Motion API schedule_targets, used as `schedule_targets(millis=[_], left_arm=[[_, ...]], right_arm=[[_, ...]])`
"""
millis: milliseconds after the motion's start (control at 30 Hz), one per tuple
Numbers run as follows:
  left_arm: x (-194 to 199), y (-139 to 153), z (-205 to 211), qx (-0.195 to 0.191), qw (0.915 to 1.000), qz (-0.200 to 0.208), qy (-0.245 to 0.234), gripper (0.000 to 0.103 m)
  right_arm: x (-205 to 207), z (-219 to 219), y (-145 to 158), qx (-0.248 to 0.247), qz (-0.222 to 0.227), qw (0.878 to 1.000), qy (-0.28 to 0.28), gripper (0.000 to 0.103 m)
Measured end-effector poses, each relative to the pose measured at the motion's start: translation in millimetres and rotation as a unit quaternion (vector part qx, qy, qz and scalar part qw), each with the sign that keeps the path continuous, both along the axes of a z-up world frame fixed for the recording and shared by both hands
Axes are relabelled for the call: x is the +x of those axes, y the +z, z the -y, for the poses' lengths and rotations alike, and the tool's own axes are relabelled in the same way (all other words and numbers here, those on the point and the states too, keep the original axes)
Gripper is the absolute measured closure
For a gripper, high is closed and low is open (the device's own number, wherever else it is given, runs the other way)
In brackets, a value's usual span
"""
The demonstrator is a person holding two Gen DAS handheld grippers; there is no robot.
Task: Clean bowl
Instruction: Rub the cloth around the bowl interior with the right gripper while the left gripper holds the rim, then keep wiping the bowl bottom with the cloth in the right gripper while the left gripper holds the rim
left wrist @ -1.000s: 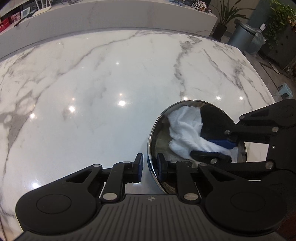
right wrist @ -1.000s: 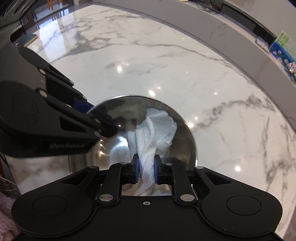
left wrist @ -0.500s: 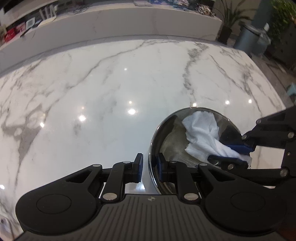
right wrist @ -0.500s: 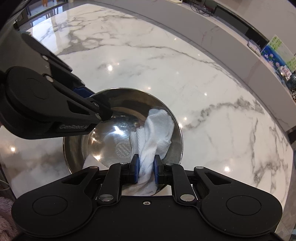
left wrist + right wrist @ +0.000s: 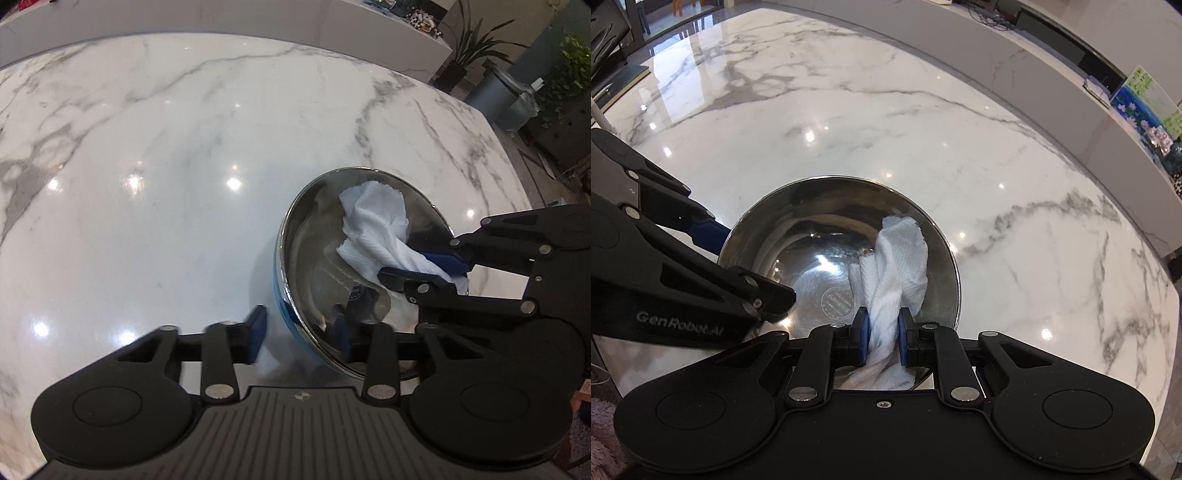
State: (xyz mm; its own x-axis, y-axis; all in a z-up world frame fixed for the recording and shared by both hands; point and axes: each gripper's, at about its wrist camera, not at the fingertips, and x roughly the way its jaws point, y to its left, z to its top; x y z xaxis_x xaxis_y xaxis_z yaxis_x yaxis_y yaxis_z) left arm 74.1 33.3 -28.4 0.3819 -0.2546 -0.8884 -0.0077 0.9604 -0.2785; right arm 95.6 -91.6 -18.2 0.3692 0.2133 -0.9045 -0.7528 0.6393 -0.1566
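Observation:
A shiny steel bowl (image 5: 317,236) (image 5: 812,229) sits on the white marble table. My left gripper (image 5: 301,334) stands open, one finger outside the near rim and one inside, no longer pinching it. My right gripper (image 5: 881,338) is shut on a crumpled white paper towel (image 5: 897,266) that lies against the bowl's inner right wall. In the left wrist view the towel (image 5: 373,225) and the right gripper (image 5: 428,267) show inside the bowl. In the right wrist view the left gripper (image 5: 750,273) straddles the bowl's left rim.
The marble table (image 5: 184,147) spreads wide to the left and far side. A raised white ledge (image 5: 1015,62) runs along its far edge. A grey bin (image 5: 498,96) and potted plants (image 5: 465,48) stand on the floor beyond the table's right end.
My left gripper has opened and released the bowl's rim. The right gripper has moved the towel across the bowl's inside, and the bowl sits lower and flatter on the table.

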Motion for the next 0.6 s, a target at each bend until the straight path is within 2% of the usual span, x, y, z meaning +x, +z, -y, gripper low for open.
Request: schedule_targets(millis=[167,367,500,600], left_arm=[[1.8,0.9,2.3,0.013,0.9998,0.010,-0.008,0.085],[6.2,2.1,8.4,0.043,0.9989,0.014,-0.014,0.085],[4.6,3.8,17.0,0.084,0.9956,0.027,-0.033,0.088],[5.1,6.1,18.4,0.096,0.9940,0.031,-0.042,0.088]], right_arm=[[-4.9,-1.4,-0.9,0.006,-0.020,1.000,0.012,0.089],[-4.9,1.0,-1.1,0.072,-0.091,0.993,0.015,0.089],[-9.0,-3.5,-0.4,0.057,-0.087,0.994,0.031,0.089],[-11.2,-5.3,1.2,0.033,-0.077,0.996,0.041,0.089]])
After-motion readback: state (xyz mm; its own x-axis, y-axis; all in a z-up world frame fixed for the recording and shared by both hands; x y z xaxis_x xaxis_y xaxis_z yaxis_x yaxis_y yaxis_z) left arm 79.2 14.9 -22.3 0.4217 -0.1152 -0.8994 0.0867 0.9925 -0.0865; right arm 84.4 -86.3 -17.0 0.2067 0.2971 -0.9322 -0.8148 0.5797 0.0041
